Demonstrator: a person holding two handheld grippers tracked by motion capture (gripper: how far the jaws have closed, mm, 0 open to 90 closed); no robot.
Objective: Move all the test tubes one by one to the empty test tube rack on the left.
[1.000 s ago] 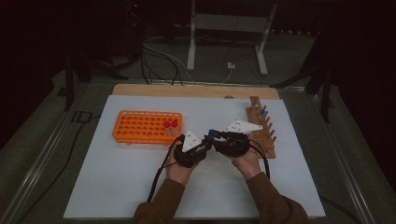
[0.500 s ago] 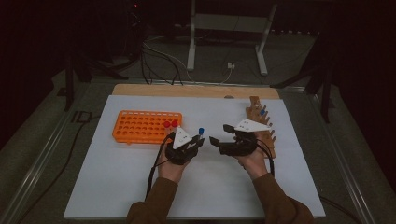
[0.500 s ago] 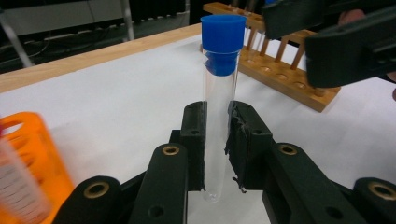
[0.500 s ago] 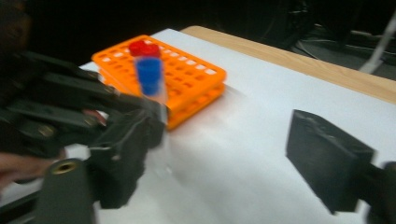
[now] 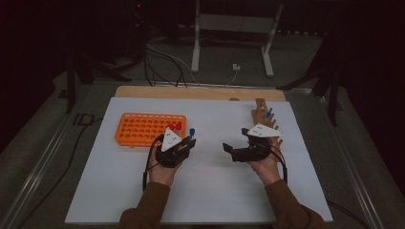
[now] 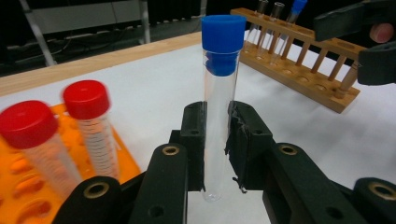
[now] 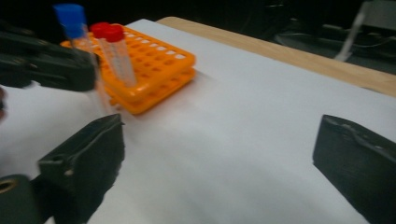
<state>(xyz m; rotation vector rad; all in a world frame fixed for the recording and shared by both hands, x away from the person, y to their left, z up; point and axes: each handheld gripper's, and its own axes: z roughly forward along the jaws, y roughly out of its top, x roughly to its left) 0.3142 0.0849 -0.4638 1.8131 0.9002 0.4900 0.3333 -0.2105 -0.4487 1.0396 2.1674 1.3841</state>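
A clear test tube with a blue cap (image 6: 223,32) stands upright between the pads of my left gripper (image 6: 217,140), which is shut on it. In the high view that left gripper (image 5: 188,141) hovers just right of the orange rack (image 5: 143,129), which holds two red-capped tubes (image 5: 175,126). My right gripper (image 5: 228,150) is near the wooden rack (image 5: 265,117). Its jaws have just been opening and now stand wide apart with nothing between them (image 7: 219,158). The right gripper view looks across at the blue-capped tube (image 7: 70,18) and the orange rack (image 7: 159,70).
The wooden rack (image 6: 299,60) holds a few tubes at its far end, one blue-capped. A white sheet (image 5: 210,191) covers the table, with a wooden strip (image 5: 200,93) along its far edge. A metal stand (image 5: 229,28) and cables lie beyond.
The two grippers, close together a second ago, have drawn apart. The left one moved left toward the orange rack with the blue-capped tube. The right one opened and shifted right.
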